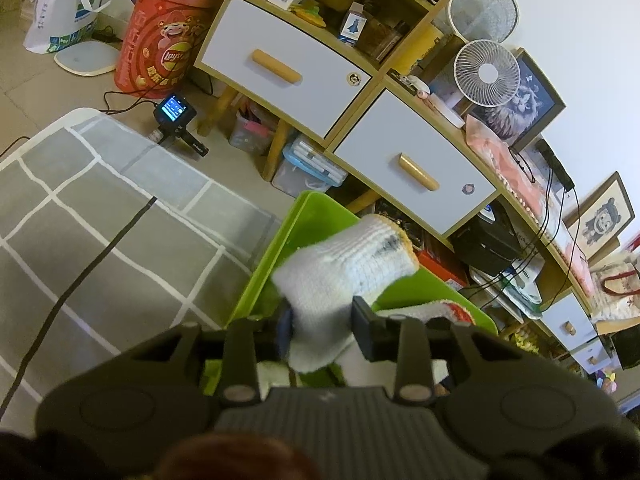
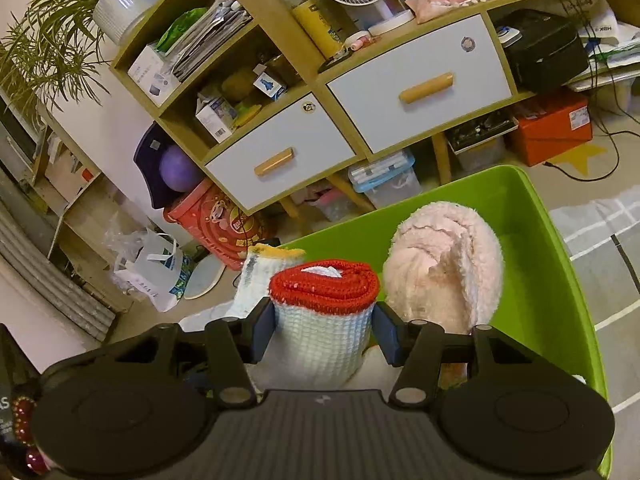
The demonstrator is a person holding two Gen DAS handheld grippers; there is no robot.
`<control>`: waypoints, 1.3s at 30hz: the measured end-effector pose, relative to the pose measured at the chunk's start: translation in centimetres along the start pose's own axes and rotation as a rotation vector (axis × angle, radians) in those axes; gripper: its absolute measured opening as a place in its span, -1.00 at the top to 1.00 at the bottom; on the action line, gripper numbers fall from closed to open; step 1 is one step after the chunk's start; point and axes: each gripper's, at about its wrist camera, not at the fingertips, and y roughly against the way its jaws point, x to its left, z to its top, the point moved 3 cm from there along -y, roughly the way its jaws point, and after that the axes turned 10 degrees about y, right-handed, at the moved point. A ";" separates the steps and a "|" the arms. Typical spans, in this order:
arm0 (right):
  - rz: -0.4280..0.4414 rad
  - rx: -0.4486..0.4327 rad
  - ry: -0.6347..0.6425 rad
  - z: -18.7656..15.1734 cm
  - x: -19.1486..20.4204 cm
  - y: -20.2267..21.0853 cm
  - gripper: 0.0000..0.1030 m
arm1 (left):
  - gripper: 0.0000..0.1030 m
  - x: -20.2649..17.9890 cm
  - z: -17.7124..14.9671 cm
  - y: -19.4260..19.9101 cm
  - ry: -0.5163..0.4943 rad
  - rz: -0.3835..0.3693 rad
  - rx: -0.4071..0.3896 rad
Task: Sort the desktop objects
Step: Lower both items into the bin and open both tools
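the bin (image 2: pixel 532 216) is lime green. the rolled glove (image 2: pixel 324 320) is white waffle-knit with a red cuff; the other glove (image 1: pixel 348 264) is white with a yellow-orange cuff edge and a grey smudge. the fluffy item (image 2: pixel 444 264) is pale pink. the rug (image 1: pixel 100 208) is grey with a white grid. the drawer fronts (image 2: pixel 416 80) are white with tan handles.

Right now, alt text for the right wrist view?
The right hand-held gripper clamps a white knitted glove with a red cuff over a lime-green plastic bin. A fluffy pink bundle lies inside the bin.
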 end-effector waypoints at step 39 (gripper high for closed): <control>-0.015 -0.030 -0.083 1.6 -2.9 2.9 -0.29 | 0.64 -4.5 -2.2 0.1 -0.141 -0.104 0.167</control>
